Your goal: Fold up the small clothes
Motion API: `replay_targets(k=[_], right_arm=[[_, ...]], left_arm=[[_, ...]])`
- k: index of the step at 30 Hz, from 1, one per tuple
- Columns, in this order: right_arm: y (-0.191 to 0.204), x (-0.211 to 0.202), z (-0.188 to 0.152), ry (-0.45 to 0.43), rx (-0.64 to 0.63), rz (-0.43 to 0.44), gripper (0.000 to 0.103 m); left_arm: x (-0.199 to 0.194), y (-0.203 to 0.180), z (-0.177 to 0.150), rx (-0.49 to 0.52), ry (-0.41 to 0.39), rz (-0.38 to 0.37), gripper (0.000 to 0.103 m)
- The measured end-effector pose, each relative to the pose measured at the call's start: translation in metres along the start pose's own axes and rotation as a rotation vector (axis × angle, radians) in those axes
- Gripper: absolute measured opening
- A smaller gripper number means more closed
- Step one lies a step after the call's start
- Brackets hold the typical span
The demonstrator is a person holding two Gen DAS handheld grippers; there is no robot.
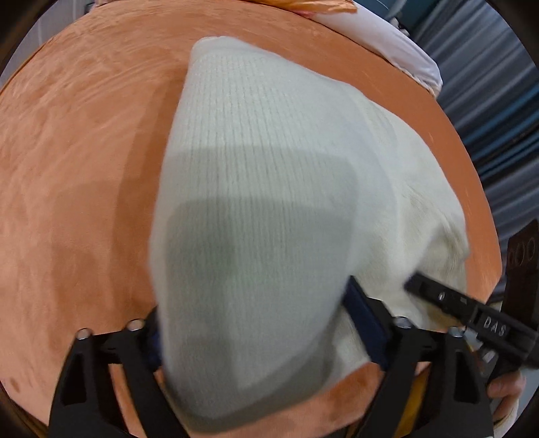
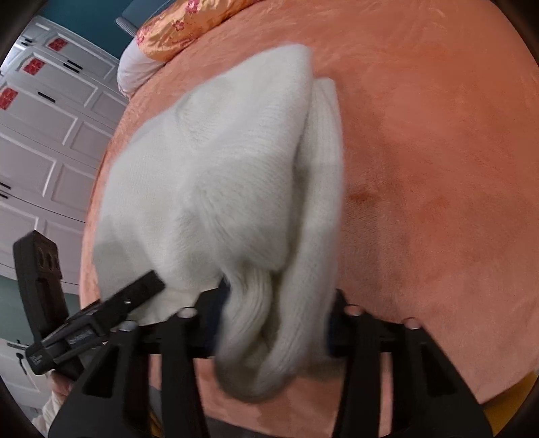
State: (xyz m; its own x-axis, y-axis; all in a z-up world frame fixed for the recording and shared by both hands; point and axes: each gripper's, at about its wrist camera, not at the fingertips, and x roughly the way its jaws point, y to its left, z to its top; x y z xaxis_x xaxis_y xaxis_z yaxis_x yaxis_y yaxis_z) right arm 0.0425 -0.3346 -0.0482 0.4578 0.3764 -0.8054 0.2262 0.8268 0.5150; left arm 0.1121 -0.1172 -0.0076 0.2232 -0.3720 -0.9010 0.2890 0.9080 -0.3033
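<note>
A white knitted garment [image 1: 256,188] lies partly lifted over the orange bed cover [image 1: 74,161]. My left gripper [image 1: 252,320] is shut on one end of the white knit, which drapes between its black fingers. My right gripper [image 2: 273,313] is shut on a bunched end of the same garment [image 2: 215,175], whose folds hang down between its fingers. The right gripper also shows in the left wrist view [image 1: 471,313], low at the right. The left gripper shows in the right wrist view [image 2: 111,303], low at the left. The two grippers are close side by side.
The orange cover [image 2: 438,168] spreads wide on both sides of the garment. A white pillow [image 1: 387,43] and an orange floral cushion [image 2: 188,27] lie at the far end. White panelled cupboards [image 2: 43,128] stand beyond the bed's left edge.
</note>
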Motion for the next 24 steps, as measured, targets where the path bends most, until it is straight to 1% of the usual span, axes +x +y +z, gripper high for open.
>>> replay_targets(k=[1, 3, 4, 5, 9, 11, 13, 14, 16, 17, 19, 21, 22, 24], right_arm=[[0.001, -0.004, -0.002, -0.003, 0.005, 0.008, 0.031], [0.003, -0.016, -0.012, -0.001, 0.007, 0.021, 0.03], [0.004, -0.021, -0.02, 0.007, -0.002, 0.011, 0.03], [0.005, -0.024, -0.027, 0.018, -0.009, 0.01, 0.03], [-0.003, -0.035, -0.069, 0.079, -0.001, 0.011, 0.03], [-0.01, -0.04, -0.091, 0.107, 0.023, 0.013, 0.03], [-0.014, -0.041, -0.102, 0.121, 0.048, 0.024, 0.032], [-0.015, -0.04, -0.104, 0.121, 0.061, 0.03, 0.033], [-0.016, -0.038, -0.101, 0.117, 0.083, 0.027, 0.041], [-0.018, -0.036, -0.097, 0.114, 0.098, 0.028, 0.043], [-0.015, -0.03, -0.091, 0.105, 0.097, 0.016, 0.052], [-0.013, -0.023, -0.09, 0.097, 0.091, 0.015, 0.057], [-0.014, -0.02, -0.088, 0.094, 0.101, 0.025, 0.059], [-0.016, -0.019, -0.087, 0.093, 0.125, 0.042, 0.058]], left_arm=[[-0.005, 0.0, -0.003, 0.009, 0.006, -0.006, 0.065], [-0.016, 0.004, -0.009, 0.01, 0.024, -0.041, 0.056], [-0.021, 0.006, -0.015, 0.009, 0.037, -0.063, 0.054], [-0.025, 0.008, -0.023, 0.011, 0.048, -0.079, 0.053], [-0.033, 0.012, -0.063, 0.044, 0.099, -0.101, 0.053], [-0.035, 0.013, -0.081, 0.059, 0.125, -0.113, 0.053], [-0.035, 0.014, -0.087, 0.072, 0.136, -0.114, 0.055], [-0.035, 0.015, -0.086, 0.069, 0.129, -0.112, 0.057], [-0.032, 0.019, -0.078, 0.043, 0.121, -0.122, 0.06], [-0.03, 0.02, -0.073, 0.022, 0.122, -0.129, 0.061], [-0.028, 0.02, -0.069, 0.006, 0.123, -0.129, 0.065], [-0.027, 0.021, -0.065, -0.013, 0.118, -0.13, 0.066], [-0.027, 0.021, -0.065, -0.024, 0.114, -0.135, 0.066], [-0.023, 0.021, -0.063, -0.036, 0.101, -0.155, 0.07]])
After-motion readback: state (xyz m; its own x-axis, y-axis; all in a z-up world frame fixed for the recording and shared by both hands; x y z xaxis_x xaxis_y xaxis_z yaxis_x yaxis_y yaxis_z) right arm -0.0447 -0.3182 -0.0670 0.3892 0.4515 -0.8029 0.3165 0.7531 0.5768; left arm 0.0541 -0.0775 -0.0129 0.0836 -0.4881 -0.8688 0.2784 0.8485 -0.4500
